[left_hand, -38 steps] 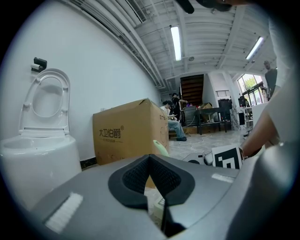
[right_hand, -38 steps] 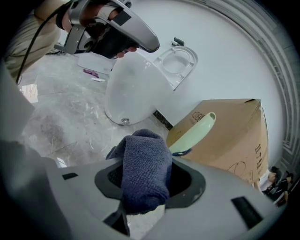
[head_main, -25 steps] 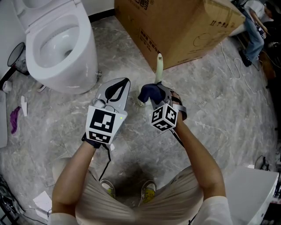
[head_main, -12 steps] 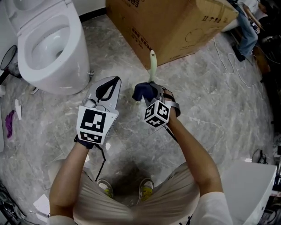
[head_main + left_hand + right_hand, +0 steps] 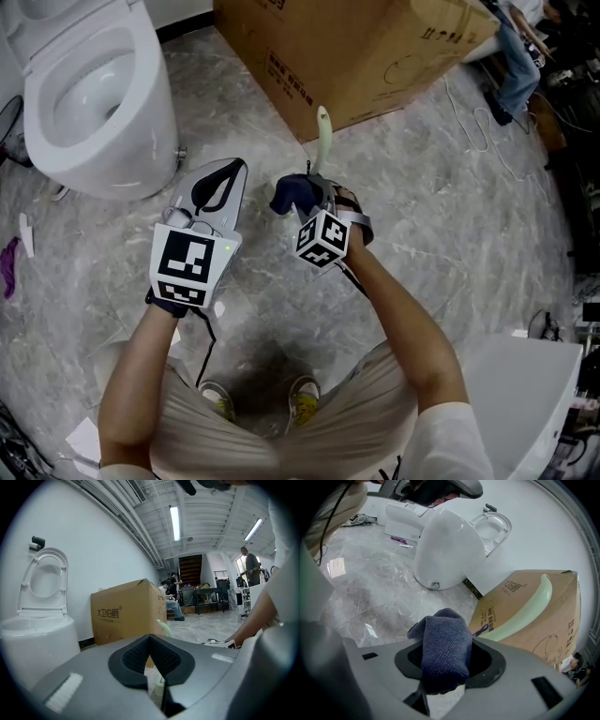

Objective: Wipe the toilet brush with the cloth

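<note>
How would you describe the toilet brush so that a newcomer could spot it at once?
Find the big cardboard box on the floor. Before its near corner stands the toilet brush, a slim curved handle beside the dark blue cloth. It alone is pale green.

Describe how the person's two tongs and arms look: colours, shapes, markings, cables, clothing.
Both the left tongs and right tongs are grey plastic wedges with black ribbed pads. Each carries a white cube with black square markers, and a black cable trails from each. The person wears short white sleeves and beige trousers.
</note>
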Tool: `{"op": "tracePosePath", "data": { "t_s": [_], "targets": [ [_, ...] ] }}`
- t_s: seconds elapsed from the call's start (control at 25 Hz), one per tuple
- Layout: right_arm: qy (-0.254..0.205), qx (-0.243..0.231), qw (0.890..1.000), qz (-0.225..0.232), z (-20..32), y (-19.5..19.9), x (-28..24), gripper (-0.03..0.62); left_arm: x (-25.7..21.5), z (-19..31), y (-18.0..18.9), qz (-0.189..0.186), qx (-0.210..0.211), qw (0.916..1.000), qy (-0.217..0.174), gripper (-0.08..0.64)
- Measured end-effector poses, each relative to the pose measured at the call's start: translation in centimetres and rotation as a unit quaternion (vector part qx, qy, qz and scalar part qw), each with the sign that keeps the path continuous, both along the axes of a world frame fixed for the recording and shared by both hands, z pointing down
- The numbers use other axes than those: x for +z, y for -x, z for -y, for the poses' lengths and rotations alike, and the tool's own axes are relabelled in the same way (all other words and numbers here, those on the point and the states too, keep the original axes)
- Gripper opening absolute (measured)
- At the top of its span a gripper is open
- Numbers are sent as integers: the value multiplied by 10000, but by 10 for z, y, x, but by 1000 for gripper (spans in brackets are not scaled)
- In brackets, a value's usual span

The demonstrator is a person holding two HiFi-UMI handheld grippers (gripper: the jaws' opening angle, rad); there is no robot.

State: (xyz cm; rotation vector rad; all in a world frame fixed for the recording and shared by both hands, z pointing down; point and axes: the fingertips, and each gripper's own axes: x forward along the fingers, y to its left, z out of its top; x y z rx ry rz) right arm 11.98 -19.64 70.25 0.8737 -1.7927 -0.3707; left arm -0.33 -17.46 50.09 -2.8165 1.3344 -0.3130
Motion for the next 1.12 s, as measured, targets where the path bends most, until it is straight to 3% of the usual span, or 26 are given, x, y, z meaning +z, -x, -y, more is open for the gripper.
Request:
{"op": "tracePosePath", "data": {
  "t_s": [0.36, 0.56, 0.68, 0.88, 1.12],
  "targets": [
    [206, -110, 9990, -371, -8, -10, 25, 189, -2, -2, -2, 103, 77, 9999, -63, 2],
    [609, -251, 9964, -533, -23, -20, 45, 189, 0, 0, -6, 56, 132, 9999, 10, 2],
    [896, -65, 9949, -461, -33, -35, 56, 187, 2, 4, -6, 30, 143, 9999, 42, 2],
    [788, 705, 9941, 259, -26, -61, 37, 187, -1, 9, -6, -121, 120, 9998, 79, 2],
    [-163, 1493, 9751, 1631, -5, -74, -27, 187, 6, 21, -10, -201, 130, 9996, 135, 2]
  ]
}}
